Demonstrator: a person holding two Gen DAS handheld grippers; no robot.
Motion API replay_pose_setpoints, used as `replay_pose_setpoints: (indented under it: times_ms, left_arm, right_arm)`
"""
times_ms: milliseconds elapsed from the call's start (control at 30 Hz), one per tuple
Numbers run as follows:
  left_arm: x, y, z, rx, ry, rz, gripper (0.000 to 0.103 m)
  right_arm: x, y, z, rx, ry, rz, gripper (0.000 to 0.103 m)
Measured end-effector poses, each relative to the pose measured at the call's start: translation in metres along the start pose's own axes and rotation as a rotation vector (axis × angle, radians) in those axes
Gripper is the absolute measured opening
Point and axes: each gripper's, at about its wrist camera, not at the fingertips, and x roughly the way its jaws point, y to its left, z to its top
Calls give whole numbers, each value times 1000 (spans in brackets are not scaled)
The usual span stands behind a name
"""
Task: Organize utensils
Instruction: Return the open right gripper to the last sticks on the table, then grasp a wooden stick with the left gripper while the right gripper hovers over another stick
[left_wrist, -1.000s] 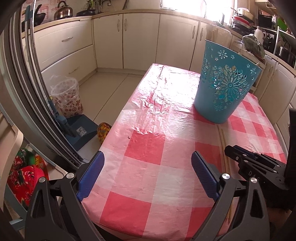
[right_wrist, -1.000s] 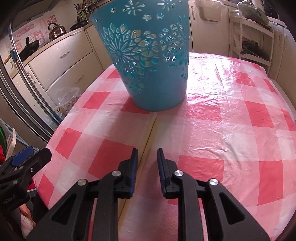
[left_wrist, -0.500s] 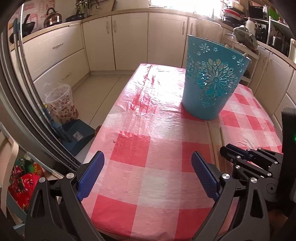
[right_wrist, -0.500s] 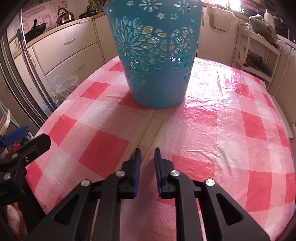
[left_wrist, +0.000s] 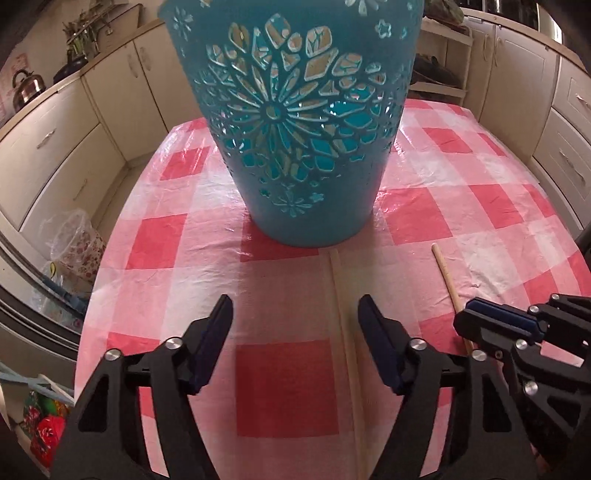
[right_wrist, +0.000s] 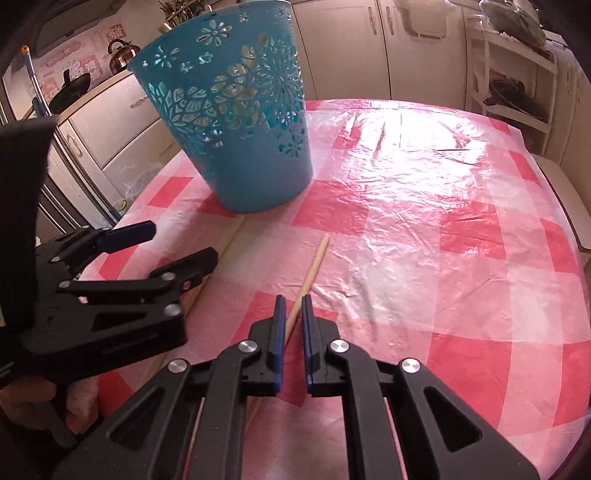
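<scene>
A teal cut-out basket (left_wrist: 299, 122) stands upright on the red-checked table; it also shows in the right wrist view (right_wrist: 240, 122). Two long wooden sticks lie in front of it. My left gripper (left_wrist: 295, 314) is open, its jaws either side of the pale stick (left_wrist: 345, 332). My right gripper (right_wrist: 291, 314) is nearly shut around the other stick (right_wrist: 314, 266), which runs between its pads; firm contact is not clear. The right gripper shows in the left wrist view (left_wrist: 491, 321), and the left gripper in the right wrist view (right_wrist: 177, 251).
The table (right_wrist: 461, 229) is covered with wrinkled plastic. Kitchen cabinets (left_wrist: 55, 147) ring the room. A bagged bin (left_wrist: 74, 243) stands on the floor left of the table. A shelf rack (right_wrist: 517, 85) stands at the far right.
The left gripper has swung right and closer to the basket, now straddling the pale stick. The right gripper has shifted right onto the other stick and narrowed its jaws.
</scene>
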Motion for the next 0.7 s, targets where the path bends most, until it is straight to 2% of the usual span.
replay_pose_setpoints:
  times_ms: [33,67,100,133,267,400,500,600,700]
  left_arm:
    - [0,-1,0,-9,-11,-14,43]
    - [1,-2,0,-8,-14,-31,36]
    - [0,-4,0,-3,-16,-41,18]
    - [-1,-4,-1,-12,-14,-33,6]
    - [-8,18,-15,-160,-7,-63,5]
    - [-19,38,-36,-249,-5,-87,6]
    - [-20,42,-37,-213,19,-91,8]
    - [-15,40,-27,-198,47,-107,22]
    - [-8,25,-17,-117,59,-67,25]
  right_arm:
    - [0,1,0,2,1,1,10]
    - [0,0,0,6,1,4,10]
    - [0,0,0,4,0,2,10]
    - [-1,1,0,-6,1,-6,10]
    - [-2,12,-1,-112,12,-48,10]
    - [-2,14,-2,-149,33,-53,10]
    - [0,7,4,-90,38,-40,11]
    - [4,8,7,-53,26,-39,12]
    - [7,13,9,-85,22,-52,12]
